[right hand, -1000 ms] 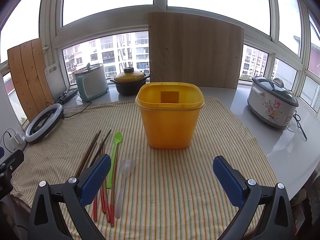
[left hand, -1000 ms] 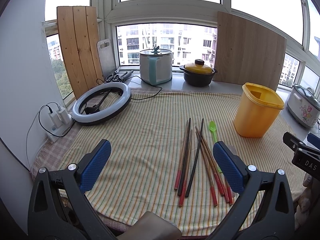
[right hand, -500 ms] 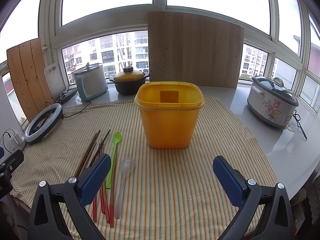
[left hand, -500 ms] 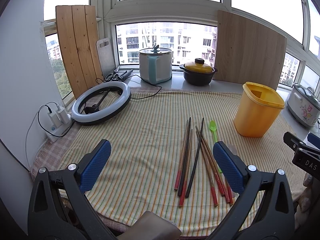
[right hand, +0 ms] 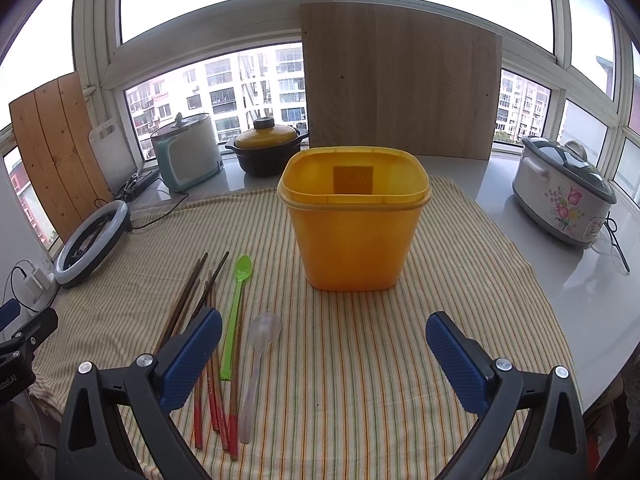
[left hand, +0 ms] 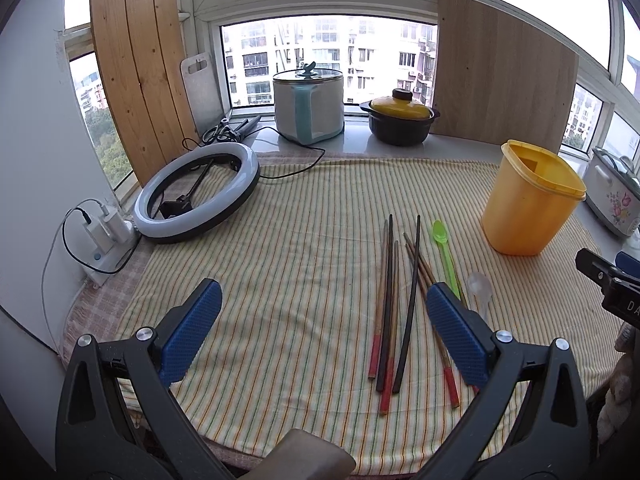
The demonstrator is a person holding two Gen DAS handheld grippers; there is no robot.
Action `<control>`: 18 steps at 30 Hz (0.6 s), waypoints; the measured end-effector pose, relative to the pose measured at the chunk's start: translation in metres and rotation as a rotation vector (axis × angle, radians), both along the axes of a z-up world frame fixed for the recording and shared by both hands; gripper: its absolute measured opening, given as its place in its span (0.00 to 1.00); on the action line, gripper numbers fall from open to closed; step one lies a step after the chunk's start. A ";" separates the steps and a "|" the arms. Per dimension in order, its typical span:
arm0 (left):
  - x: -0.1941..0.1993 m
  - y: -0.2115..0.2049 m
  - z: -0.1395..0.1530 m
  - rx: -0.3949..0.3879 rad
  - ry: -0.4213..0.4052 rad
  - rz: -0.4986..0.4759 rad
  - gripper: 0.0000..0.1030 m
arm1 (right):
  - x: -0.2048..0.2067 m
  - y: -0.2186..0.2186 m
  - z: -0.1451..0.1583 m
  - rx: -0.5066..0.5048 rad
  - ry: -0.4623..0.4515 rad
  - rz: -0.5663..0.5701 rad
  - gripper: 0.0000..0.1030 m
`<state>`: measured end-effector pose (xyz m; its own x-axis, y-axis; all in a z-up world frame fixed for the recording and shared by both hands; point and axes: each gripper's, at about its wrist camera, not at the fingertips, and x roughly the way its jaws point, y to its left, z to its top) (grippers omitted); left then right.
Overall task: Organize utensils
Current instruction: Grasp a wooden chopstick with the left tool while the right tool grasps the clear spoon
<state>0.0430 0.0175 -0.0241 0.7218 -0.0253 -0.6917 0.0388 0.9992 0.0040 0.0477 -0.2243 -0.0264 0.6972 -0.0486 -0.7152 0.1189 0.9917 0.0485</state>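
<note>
Chopsticks (left hand: 390,300): lying loose in a fanned bunch on the striped cloth, red-tipped ends pointing toward the near edge; two are black, the rest brown
Striped cloth (left hand: 300,240): covering the table under everything below
Wooden board (right hand: 400,80): leaning upright against the window behind the container
Yellow container (right hand: 354,236): standing upright and open-topped on the cloth, well apart from the chopsticks, to their right
Ring light (left hand: 196,192): lying flat at the cloth's far left corner
Left gripper (left hand: 320,332): hovering over the near edge of the cloth with jaws spread wide, holding nothing; its right blue pad (left hand: 456,336) is overlapping the rightmost chopsticks in the left wrist view
Right gripper (right hand: 320,360): hanging in front of the container with jaws spread wide, gripping nothing; the chopstick ends are showing beside its left pad
Green spoon (right hand: 236,308): lying just right of the chopsticks, bowl pointing away toward the window
Clear spoon (right hand: 258,364): lying just right of the green spoon, bowl toward the container, nearest to the right gripper
</note>
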 end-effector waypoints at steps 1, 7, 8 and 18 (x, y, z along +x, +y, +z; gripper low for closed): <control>0.004 0.003 -0.004 -0.013 0.024 -0.014 1.00 | 0.002 -0.001 -0.003 0.010 0.009 0.015 1.00; 0.032 0.013 -0.037 -0.054 0.171 -0.059 0.87 | 0.022 -0.004 -0.032 0.129 0.072 0.115 0.91; 0.036 0.013 -0.043 -0.068 0.195 -0.070 0.85 | 0.027 -0.004 -0.038 0.144 0.090 0.121 0.86; 0.075 0.010 -0.080 -0.095 0.316 -0.109 0.82 | 0.071 0.009 -0.094 0.216 0.295 0.202 0.58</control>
